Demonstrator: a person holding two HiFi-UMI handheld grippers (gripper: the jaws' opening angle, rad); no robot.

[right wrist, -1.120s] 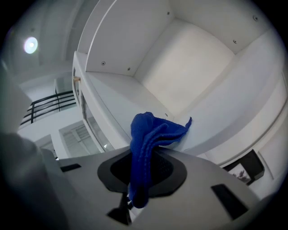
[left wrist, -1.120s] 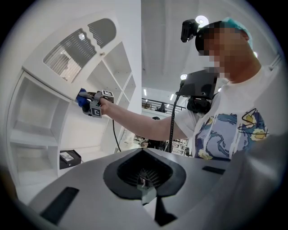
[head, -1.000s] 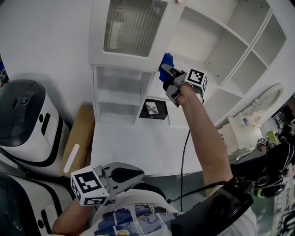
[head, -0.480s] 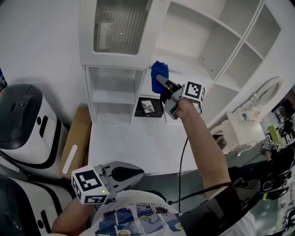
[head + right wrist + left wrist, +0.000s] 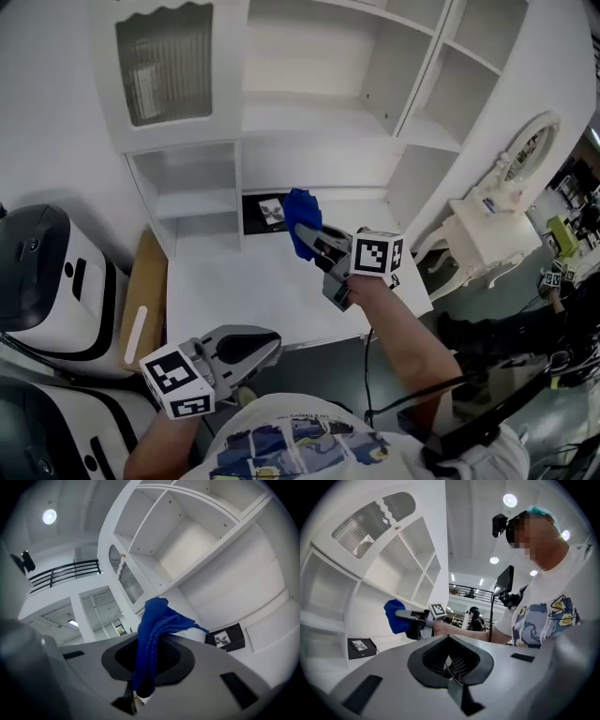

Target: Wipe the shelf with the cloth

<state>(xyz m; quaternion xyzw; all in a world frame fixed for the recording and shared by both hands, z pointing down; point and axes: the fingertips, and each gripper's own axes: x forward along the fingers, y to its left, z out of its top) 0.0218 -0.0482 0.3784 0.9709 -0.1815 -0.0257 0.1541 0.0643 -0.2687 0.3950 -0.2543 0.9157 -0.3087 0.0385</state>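
A white shelf unit (image 5: 309, 112) with open compartments stands against the wall above a white desk top (image 5: 253, 291). My right gripper (image 5: 306, 234) is shut on a bunched blue cloth (image 5: 300, 217) and hovers over the desk, in front of the lowest compartment and apart from the shelf boards. In the right gripper view the cloth (image 5: 154, 625) hangs out between the jaws, with the shelf (image 5: 197, 541) beyond. My left gripper (image 5: 258, 347) is low at the near left, shut and holding nothing; its view shows the cloth (image 5: 393, 616) from the side.
A black box (image 5: 265, 212) with a picture lies at the back of the desk, just left of the cloth. A white and black machine (image 5: 47, 272) and a brown board (image 5: 145, 300) stand to the left. A white dressing table with a mirror (image 5: 492, 220) is at the right.
My right gripper has drawn back and down from the shelf compartment with the cloth, and is now over the desk. The head view tilted. The left gripper stayed put.
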